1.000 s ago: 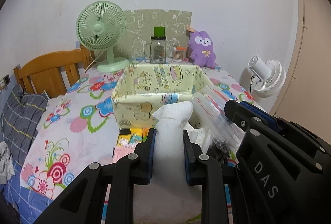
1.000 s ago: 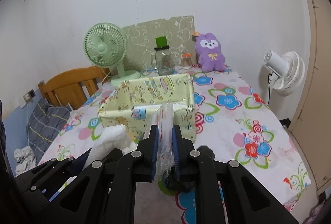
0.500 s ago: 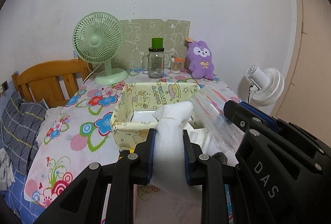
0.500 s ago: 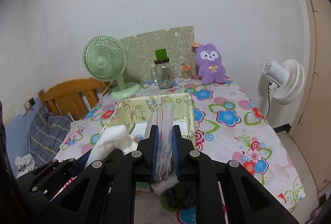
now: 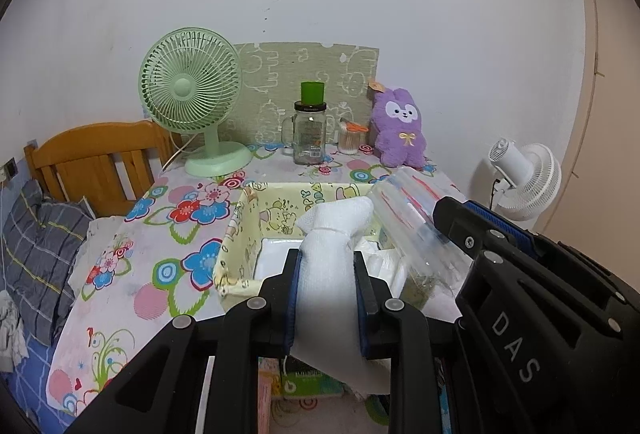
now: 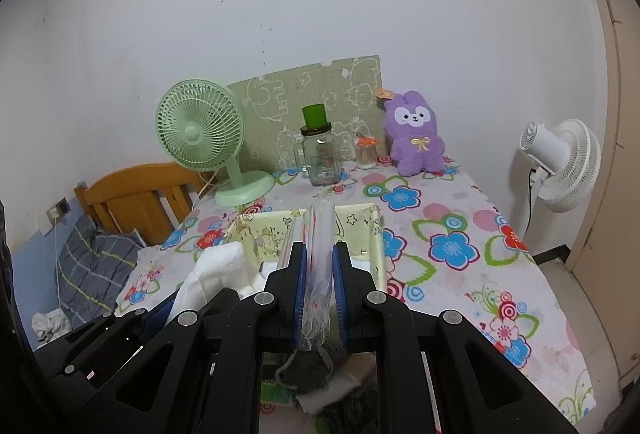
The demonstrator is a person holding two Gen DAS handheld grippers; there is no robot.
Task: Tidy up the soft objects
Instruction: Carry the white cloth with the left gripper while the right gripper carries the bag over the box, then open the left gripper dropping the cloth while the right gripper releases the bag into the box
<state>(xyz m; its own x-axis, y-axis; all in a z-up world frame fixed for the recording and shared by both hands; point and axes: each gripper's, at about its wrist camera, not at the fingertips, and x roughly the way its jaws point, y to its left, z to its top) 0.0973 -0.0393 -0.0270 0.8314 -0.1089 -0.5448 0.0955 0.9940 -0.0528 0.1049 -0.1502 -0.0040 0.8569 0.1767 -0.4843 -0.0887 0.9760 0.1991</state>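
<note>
We see a tabletop [image 6: 452, 218] with a flowery cover. On it sits a soft yellow cloth box [image 5: 244, 230] with cartoon pictures, and something white lies inside. Behind the box stand a green fan [image 5: 192, 93], a purple plush bunny [image 5: 398, 129] and a glass jar [image 5: 310, 133]. Our left tongs [image 5: 326, 294] pinch a white cloth bundle [image 5: 328, 266] just above the near side of the box. Our right tongs [image 6: 320, 290] are pressed tight on a clear plastic bag [image 6: 318, 246], right beside the bundle.
</note>
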